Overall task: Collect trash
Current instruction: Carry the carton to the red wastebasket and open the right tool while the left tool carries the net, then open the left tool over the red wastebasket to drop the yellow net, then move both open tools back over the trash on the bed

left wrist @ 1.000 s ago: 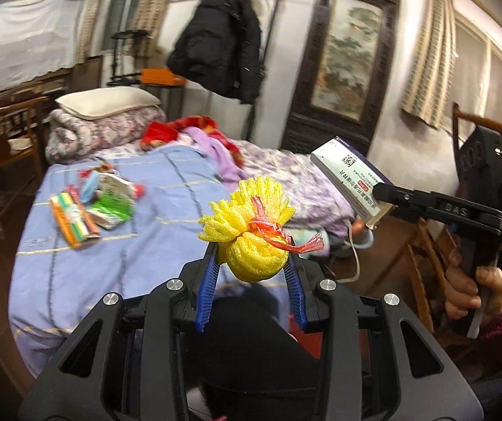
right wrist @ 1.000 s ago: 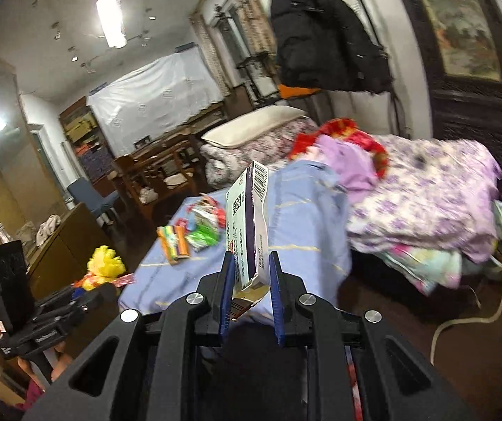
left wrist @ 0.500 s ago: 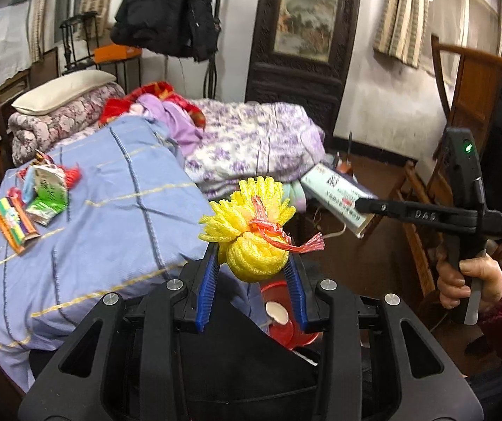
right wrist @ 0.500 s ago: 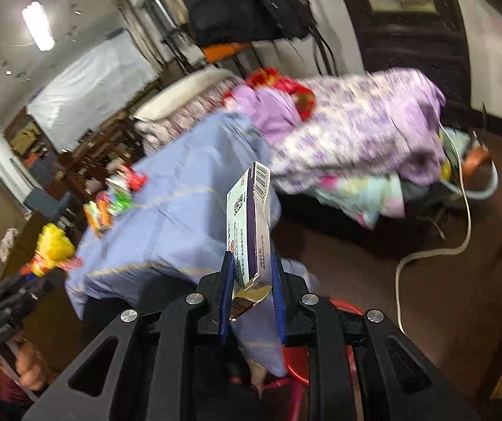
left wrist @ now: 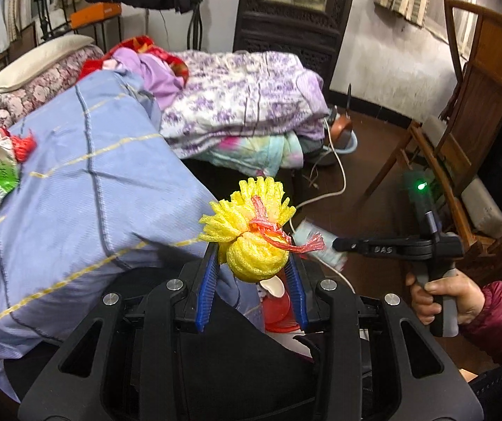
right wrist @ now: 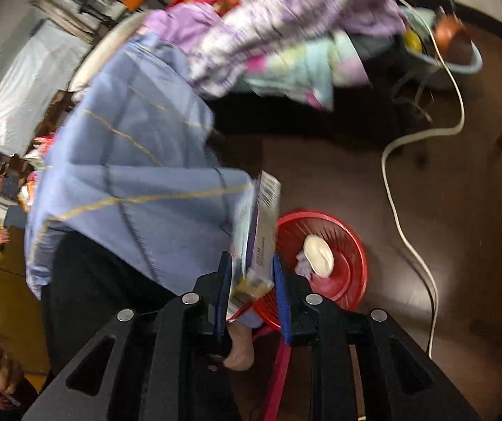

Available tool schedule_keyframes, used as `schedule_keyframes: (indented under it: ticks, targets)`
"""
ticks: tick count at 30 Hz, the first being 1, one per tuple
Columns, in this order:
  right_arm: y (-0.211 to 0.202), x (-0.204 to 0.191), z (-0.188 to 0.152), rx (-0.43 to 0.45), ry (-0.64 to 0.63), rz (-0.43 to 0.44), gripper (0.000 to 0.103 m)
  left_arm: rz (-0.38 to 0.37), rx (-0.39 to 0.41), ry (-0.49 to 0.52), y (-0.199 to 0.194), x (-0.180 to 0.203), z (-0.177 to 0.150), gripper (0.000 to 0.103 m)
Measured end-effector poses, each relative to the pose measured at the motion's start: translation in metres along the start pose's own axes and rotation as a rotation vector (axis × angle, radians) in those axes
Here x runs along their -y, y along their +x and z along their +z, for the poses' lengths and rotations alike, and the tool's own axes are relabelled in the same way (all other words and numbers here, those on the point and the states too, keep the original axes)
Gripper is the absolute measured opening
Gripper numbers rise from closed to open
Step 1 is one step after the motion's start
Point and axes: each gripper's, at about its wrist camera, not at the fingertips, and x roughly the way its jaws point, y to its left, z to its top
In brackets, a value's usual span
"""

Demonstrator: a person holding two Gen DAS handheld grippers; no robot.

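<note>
- While both wrists tilt down, I see a bed [left wrist: 86,189] under a blue blanket, a purple floral quilt [left wrist: 243,94] heaped beyond it, and dark brown floor [right wrist: 461,210] with a white cable [right wrist: 396,210] trailing across.
- My left view alone shows the carved dark door, a wooden chair [left wrist: 479,80] and wrappers [left wrist: 0,175] lying on the blanket's far left.
- My right view alone shows the whole red bin [right wrist: 352,242] on the floor by the bed's corner, white scraps already inside.
- My left claw [left wrist: 252,273] is nearly closed, pads pressing a yellow foam net [left wrist: 251,242], its frilled end pointing up and away.
- My right claw [right wrist: 249,280] has just been widening; a box [right wrist: 258,231] stands between the pads, long axis along the fingers, barcode end farthest out, tilted slightly right, just left of the bin. Blur hides whether the pads touch it.
</note>
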Motion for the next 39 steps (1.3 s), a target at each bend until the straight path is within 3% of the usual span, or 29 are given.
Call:
schedule_keyframes:
  ticks: [2,4,9,17,20,23,25,27,39]
  targets:
    - [0.013,0.007,-0.003,-0.043,0.031,0.007,0.047,0.0,-0.022,0.01,0.009,0.004,0.001,0.038]
    - [0.021,0.013,-0.005,-0.062,0.054,0.023,0.053,-0.002,-0.037,0.019,0.015,0.007,0.002,0.038]
    - [0.006,0.022,0.0,0.008,0.077,0.052,0.053,-0.018,-0.082,0.051,0.034,0.019,0.006,0.038]
    - [-0.064,0.017,0.015,0.242,0.039,0.09,0.06,-0.077,-0.194,0.147,0.084,0.057,0.009,0.038]
    - [-0.083,0.013,0.016,0.299,0.0,0.08,0.06,-0.103,-0.233,0.177,0.101,0.07,0.008,0.046]
    - [-0.089,0.012,0.015,0.314,-0.022,0.077,0.061,-0.106,-0.256,0.202,0.113,0.08,0.007,0.058]
    - [-0.089,0.011,0.014,0.314,-0.028,0.076,0.061,-0.108,-0.259,0.203,0.116,0.081,0.007,0.071]
    - [-0.087,0.012,0.014,0.312,-0.028,0.078,0.061,-0.107,-0.261,0.199,0.118,0.08,0.006,0.075]
    - [-0.084,0.01,0.013,0.308,-0.026,0.066,0.061,-0.078,-0.227,0.122,0.106,0.057,0.014,0.076]
